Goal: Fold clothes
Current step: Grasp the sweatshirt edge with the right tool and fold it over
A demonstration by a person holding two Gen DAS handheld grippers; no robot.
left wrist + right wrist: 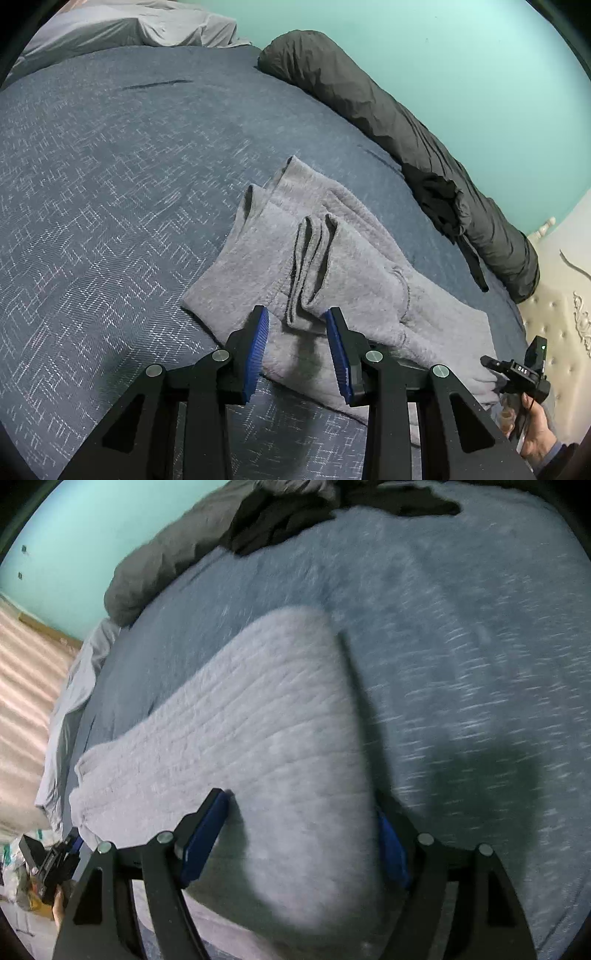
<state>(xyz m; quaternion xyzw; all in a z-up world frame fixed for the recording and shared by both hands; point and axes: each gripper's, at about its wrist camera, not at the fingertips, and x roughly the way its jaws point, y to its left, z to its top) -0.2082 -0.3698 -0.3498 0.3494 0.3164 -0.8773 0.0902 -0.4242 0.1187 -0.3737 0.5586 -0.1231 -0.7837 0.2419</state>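
Grey fleece trousers [332, 266] lie folded on the blue patterned bedspread [110, 184], right of centre in the left wrist view. Low in the frame the left gripper [297, 325] hangs over their near edge, its blue pads apart and clamping nothing. A dark rolled duvet [388, 122] runs along the teal wall [443, 55] from top centre to the right. At lower right a hand [535, 432] holds the other gripper's handle.

In the blurred right wrist view, the trousers [258, 720] fill the centre. The right gripper [306, 834] stands wide apart at the bottom, the cloth between its pads [205, 834]; whether they press on it I cannot tell. The duvet [166, 565] lies at upper left.
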